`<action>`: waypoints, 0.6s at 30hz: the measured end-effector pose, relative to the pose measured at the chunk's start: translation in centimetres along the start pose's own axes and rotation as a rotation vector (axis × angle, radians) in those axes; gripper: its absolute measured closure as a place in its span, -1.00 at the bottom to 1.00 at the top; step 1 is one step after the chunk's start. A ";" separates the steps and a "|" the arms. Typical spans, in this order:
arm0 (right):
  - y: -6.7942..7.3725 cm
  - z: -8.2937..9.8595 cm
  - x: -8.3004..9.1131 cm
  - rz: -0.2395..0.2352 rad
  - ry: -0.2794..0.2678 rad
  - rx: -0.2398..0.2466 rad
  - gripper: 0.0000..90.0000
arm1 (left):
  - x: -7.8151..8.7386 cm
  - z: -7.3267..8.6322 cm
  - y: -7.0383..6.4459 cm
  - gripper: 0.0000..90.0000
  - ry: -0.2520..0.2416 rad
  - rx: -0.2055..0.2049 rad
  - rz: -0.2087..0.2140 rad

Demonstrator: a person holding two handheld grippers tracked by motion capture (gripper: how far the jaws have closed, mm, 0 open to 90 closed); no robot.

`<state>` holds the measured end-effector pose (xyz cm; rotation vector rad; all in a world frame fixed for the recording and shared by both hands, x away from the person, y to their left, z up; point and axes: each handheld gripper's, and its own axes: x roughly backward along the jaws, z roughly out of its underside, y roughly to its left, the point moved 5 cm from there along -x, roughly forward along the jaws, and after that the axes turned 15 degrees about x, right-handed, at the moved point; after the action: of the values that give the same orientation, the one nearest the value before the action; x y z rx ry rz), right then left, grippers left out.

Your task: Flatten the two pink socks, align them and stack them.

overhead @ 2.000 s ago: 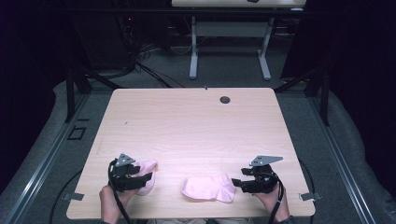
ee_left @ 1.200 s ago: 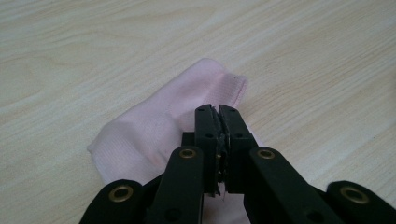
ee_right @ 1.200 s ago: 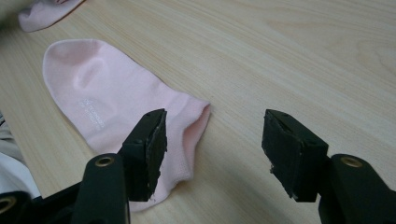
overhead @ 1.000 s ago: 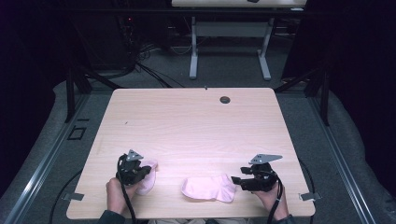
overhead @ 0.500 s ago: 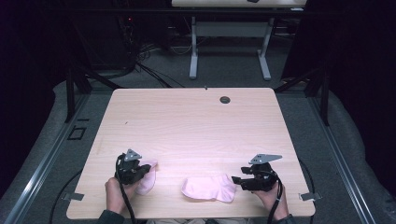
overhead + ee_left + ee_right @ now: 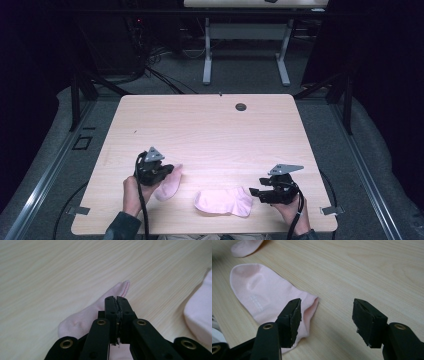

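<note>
Between my left gripper's (image 6: 116, 298) closed jaws I pinch one pink sock (image 6: 85, 317), ready to lift it toward its mate. Just ahead of my right gripper's (image 6: 325, 315) wide-spread jaws the second pink sock (image 6: 264, 293) lies flat on the wooden table (image 6: 210, 130), cuff nearest for an easy grab.

Pink knit cloth socks (image 6: 265, 293); matt wood-grain table (image 6: 210, 130)

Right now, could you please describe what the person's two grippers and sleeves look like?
Both the left gripper and the right gripper are black, each topped by a grey three-cornered plate and trailing a black cable. In the gripper views, the flat black jaws hang on black link arms with brass-coloured rivets. The right gripper's jaw pads look chipped. Dark sleeve cuffs show at both wrists.
</note>
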<state>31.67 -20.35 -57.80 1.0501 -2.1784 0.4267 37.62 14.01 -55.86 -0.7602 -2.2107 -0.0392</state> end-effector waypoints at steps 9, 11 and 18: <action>0.0 -0.7 -0.6 0.015 0.015 0.026 -0.11 | -6.0 -4.2 -4.7 0.95 0.093 -0.160 0.160; 0.0 -0.8 -0.8 0.014 0.022 0.032 -0.11 | -7.8 -4.2 -5.3 0.94 0.120 -0.186 0.177; -0.8 -1.6 -2.5 0.027 0.070 0.073 -0.11 | -8.2 -4.1 -5.1 0.12 0.116 -0.129 0.209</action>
<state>34.09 -18.56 -58.38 1.0308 -2.1313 0.5508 41.89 4.61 -57.62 -1.0316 -2.0235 -0.1196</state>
